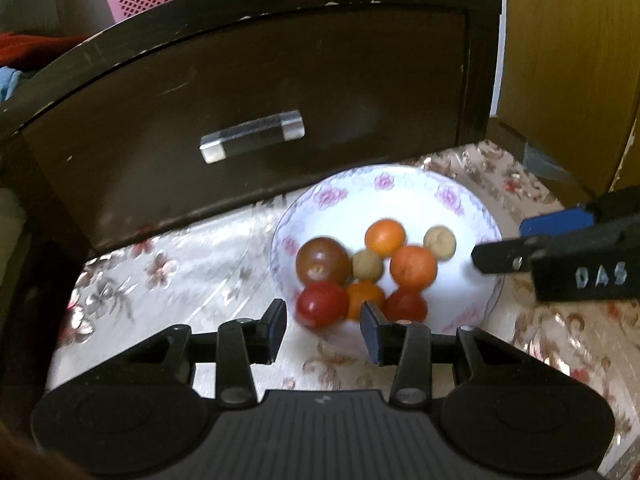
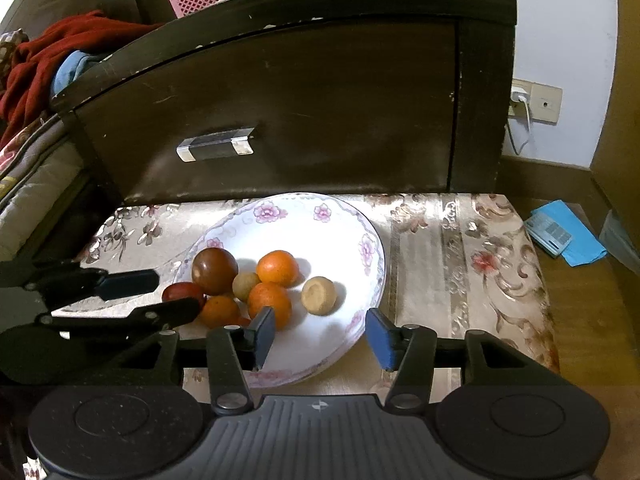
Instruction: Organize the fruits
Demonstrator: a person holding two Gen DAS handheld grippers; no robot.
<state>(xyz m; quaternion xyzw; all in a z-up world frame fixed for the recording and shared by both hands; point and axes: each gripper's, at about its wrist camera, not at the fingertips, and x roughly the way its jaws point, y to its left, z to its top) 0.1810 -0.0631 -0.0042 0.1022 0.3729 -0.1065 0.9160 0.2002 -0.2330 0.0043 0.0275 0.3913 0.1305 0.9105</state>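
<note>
Left wrist view: the left gripper (image 1: 324, 322) hangs spread and empty over the near rim of the white floral-rimmed ceramic bowl (image 1: 404, 188), which sits on the floral-clothed table (image 1: 180, 276) holding small round red, orange and tan fruits (image 1: 413, 266).

Right wrist view: the right gripper (image 2: 320, 334) is spread, empty, above the bowl's (image 2: 304, 208) near edge, before a dark wooden drawer front (image 2: 280, 100).

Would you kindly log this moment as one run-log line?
left gripper: open, empty | right gripper: open, empty | fruits: in plate
</note>
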